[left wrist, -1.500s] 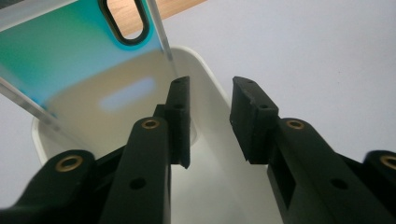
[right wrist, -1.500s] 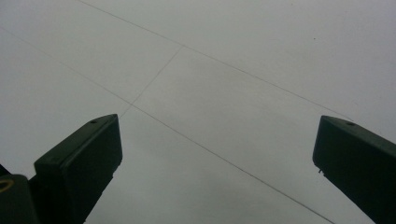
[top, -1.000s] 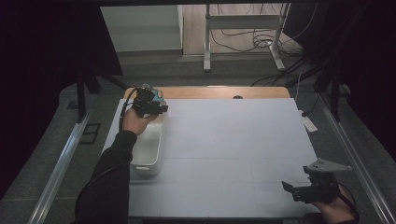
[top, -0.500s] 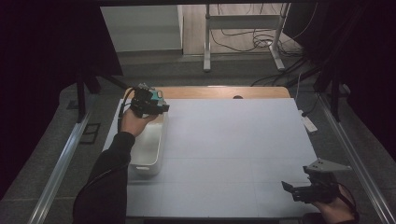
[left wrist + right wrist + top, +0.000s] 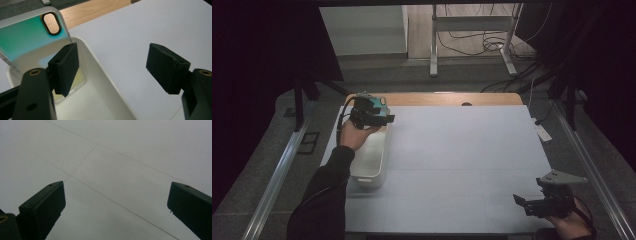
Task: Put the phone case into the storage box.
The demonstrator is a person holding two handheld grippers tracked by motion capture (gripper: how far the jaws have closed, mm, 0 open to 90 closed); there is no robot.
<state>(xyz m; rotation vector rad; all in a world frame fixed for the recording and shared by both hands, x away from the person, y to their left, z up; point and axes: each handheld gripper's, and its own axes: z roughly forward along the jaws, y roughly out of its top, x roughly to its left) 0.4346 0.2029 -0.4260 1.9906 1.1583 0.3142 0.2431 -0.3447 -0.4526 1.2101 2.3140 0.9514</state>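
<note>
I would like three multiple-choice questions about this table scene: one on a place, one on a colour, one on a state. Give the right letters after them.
1. Where does the phone case stand?
A. Leaning in the far end of the white bin
B. Flat on the white table cover
C. Beside the right gripper

2. What colour is the phone case?
A. Red
B. Clear with a teal-green sheen
C. Black

3. How are the fingers of the left gripper?
A. Pressed on the case
B. Shut on nothing
C. Apart, gripping nothing

Answers:
1 A: in the left gripper view its lower end sits inside the bin and its top leans over the rim.
2 B: the left gripper view shows a see-through edge and a teal face.
3 C: a wide gap shows between them; the jaws have just been opening, and the case stands behind one finger.
</note>
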